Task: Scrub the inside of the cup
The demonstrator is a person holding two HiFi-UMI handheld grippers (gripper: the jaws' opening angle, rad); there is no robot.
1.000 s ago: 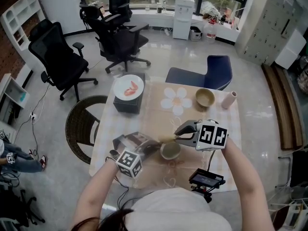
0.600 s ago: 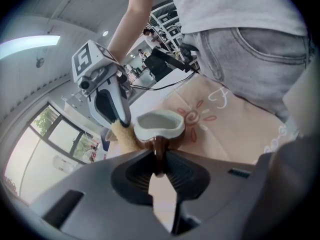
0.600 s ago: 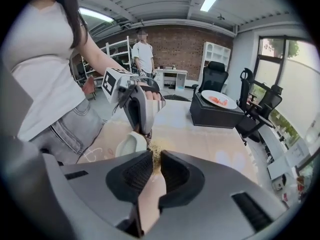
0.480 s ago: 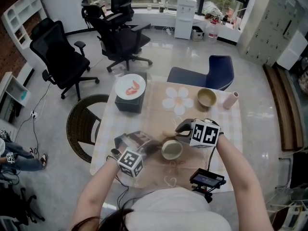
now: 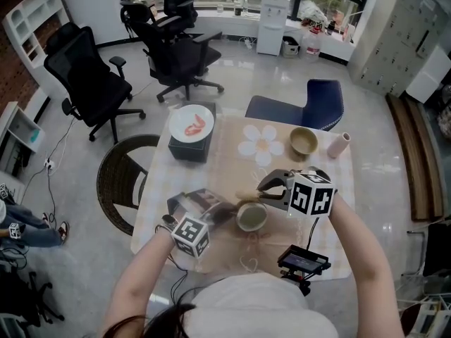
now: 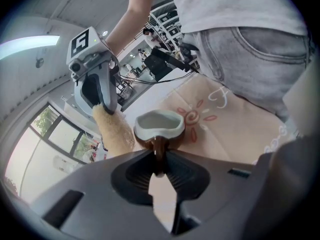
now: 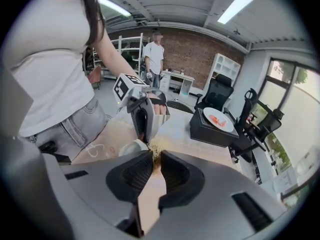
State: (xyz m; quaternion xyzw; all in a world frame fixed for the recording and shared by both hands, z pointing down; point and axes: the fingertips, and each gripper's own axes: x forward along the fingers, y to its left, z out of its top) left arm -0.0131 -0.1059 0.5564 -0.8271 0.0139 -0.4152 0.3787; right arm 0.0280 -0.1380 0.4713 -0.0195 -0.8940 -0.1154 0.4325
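Observation:
A pale cup (image 5: pixel 251 217) with a brown outside stands on the beige tablecloth (image 5: pixel 275 241) just in front of the person. My left gripper (image 5: pixel 227 217) comes in from the left and is shut on the cup's brown handle (image 6: pixel 158 146). In the left gripper view the cup (image 6: pixel 160 125) is upright with its mouth up. My right gripper (image 5: pixel 262 194) is shut on a tan fibrous scrubber (image 5: pixel 246 198). The scrubber (image 6: pixel 114 131) hangs beside the cup's rim, outside the cup. In the right gripper view the scrubber (image 7: pixel 155 146) sits between the jaws, with the cup (image 7: pixel 131 147) just left of it.
A black box carrying a white plate (image 5: pixel 191 127) with red food stands at the table's far left. A flower-shaped mat (image 5: pixel 259 145), a tan bowl (image 5: pixel 304 142) and a pink tumbler (image 5: pixel 337 146) lie at the far side. A black device (image 5: pixel 303 261) sits at the near edge.
My right gripper slid left toward the cup, then back right, and rolled a little, keeping the scrubber. The cup and my left gripper have stayed in place.

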